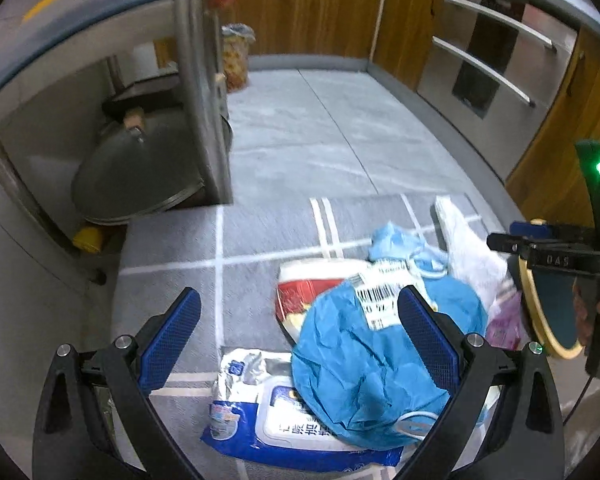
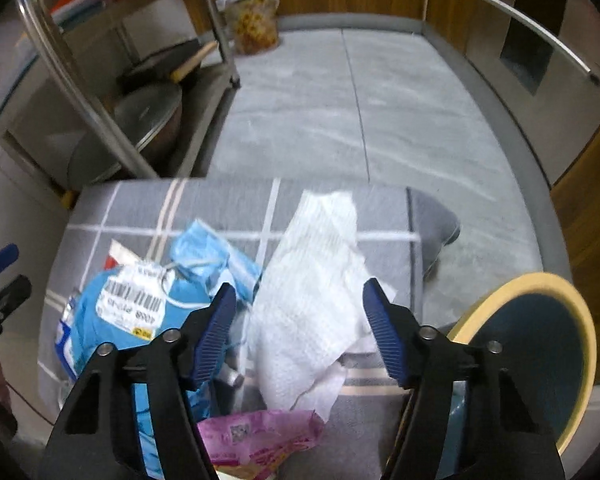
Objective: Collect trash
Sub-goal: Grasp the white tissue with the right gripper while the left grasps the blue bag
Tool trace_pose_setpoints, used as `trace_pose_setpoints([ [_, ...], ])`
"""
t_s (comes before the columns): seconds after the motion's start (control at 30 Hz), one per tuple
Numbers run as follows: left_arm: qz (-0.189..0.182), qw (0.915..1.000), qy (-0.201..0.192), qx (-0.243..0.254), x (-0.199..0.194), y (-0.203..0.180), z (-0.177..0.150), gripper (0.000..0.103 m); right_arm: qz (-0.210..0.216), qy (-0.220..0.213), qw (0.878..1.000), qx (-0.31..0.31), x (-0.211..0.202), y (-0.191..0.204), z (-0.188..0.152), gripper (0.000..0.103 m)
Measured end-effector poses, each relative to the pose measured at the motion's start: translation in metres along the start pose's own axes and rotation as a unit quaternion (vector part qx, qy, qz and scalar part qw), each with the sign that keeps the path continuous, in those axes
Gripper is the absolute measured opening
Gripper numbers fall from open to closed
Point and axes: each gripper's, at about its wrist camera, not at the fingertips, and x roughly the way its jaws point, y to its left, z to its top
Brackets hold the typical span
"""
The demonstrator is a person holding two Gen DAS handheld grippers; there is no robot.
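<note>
Trash lies in a heap on a grey checked mat (image 1: 260,240) on the floor. In the left wrist view I see a crumpled blue mailer bag (image 1: 356,364) with a barcode label, a wet-wipes pack (image 1: 268,412) under it, a red and white wrapper (image 1: 300,292), a blue mask (image 1: 396,244) and a white paper towel (image 1: 468,248). My left gripper (image 1: 300,344) is open over the blue bag. In the right wrist view my right gripper (image 2: 300,332) is open over the white paper towel (image 2: 312,292). The blue bag (image 2: 112,320) lies to its left, a pink wrapper (image 2: 256,440) below.
A round bin (image 2: 540,352) with a cream rim stands at the right of the mat. A steel rack (image 1: 196,80) with pans stands at the left. Wooden cabinets (image 1: 320,4) and a steel oven front (image 1: 492,68) line the back and right. A yellow patterned bag (image 2: 256,20) stands by the far wall.
</note>
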Motion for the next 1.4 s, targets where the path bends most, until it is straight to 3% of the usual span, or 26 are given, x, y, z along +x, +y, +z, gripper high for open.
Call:
trace_pose_setpoints([
  [0.33, -0.008, 0.9989, 0.039, 0.025, 0.021, -0.018, -0.005, 0.096, -0.002, 0.043, 0.999, -0.011, 0.022, -0.002, -0.013, 0.052],
  [0.43, -0.01, 0.9986, 0.044, 0.03, 0.023, -0.021, -0.005, 0.096, 0.009, 0.068, 0.998, -0.006, 0.03, -0.003, -0.016, 0.035],
  [0.5, -0.009, 0.9982, 0.048, 0.035, 0.026, -0.024, -0.006, 0.096, 0.015, 0.083, 0.996, -0.004, 0.034, -0.004, -0.018, 0.017],
  [0.53, -0.009, 0.9979, 0.052, 0.038, 0.028, -0.025, -0.007, 0.096, 0.016, 0.085, 0.996, -0.005, 0.034, -0.004, -0.019, 0.014],
  [0.6, -0.008, 0.9973, 0.062, 0.04, 0.031, -0.025, -0.009, 0.096, 0.021, 0.075, 0.997, -0.003, 0.029, -0.004, -0.015, 0.008],
  [0.73, -0.007, 0.9963, 0.076, 0.038, 0.036, -0.024, -0.012, 0.095, 0.053, 0.03, 0.998, 0.015, 0.006, -0.008, -0.004, 0.007],
  [0.9, -0.012, 0.9957, 0.084, 0.036, 0.04, -0.023, -0.014, 0.094, 0.051, -0.005, 0.998, -0.023, -0.013, 0.003, 0.003, 0.007],
  [1.07, -0.021, 0.9928, 0.116, 0.022, 0.053, -0.018, -0.019, 0.077, 0.063, -0.032, 0.997, -0.012, -0.028, 0.001, 0.01, 0.007],
  [1.23, -0.024, 0.9861, 0.165, -0.006, 0.069, -0.008, -0.029, 0.068, 0.08, -0.053, 0.995, -0.013, -0.042, 0.001, 0.012, 0.007],
  [1.3, -0.025, 0.9847, 0.173, -0.008, 0.071, -0.007, -0.031, 0.06, 0.084, -0.057, 0.995, -0.013, -0.045, 0.001, 0.012, 0.007],
  [1.4, -0.031, 0.9844, 0.173, -0.004, 0.069, -0.01, -0.03, 0.041, 0.086, -0.06, 0.994, -0.017, -0.048, 0.004, 0.011, 0.007],
])
